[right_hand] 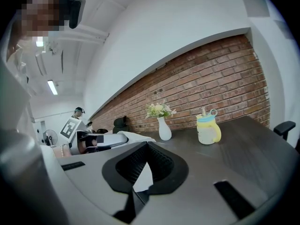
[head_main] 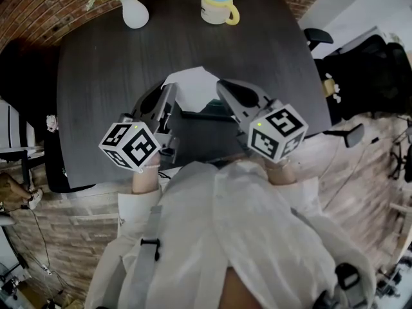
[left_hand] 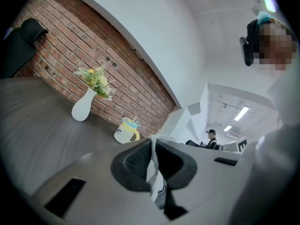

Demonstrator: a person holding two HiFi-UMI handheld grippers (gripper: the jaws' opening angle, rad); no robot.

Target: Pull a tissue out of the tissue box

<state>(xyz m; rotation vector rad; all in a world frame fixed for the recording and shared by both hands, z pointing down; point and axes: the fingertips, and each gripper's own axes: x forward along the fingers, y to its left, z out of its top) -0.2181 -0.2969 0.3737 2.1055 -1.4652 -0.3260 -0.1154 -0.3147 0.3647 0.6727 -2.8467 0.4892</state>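
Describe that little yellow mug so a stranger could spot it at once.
Find the dark table, then its far edge along the brick wall. Two things stand there: a white vase of flowers to the left and the mug to its right. The mug is squat, pale yellow, with a blue lid and a yellow handle.

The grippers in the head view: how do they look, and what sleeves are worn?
Both the left gripper and the right gripper are grey with black jaws. Each carries a white cube with black square markers. The sleeves are white.
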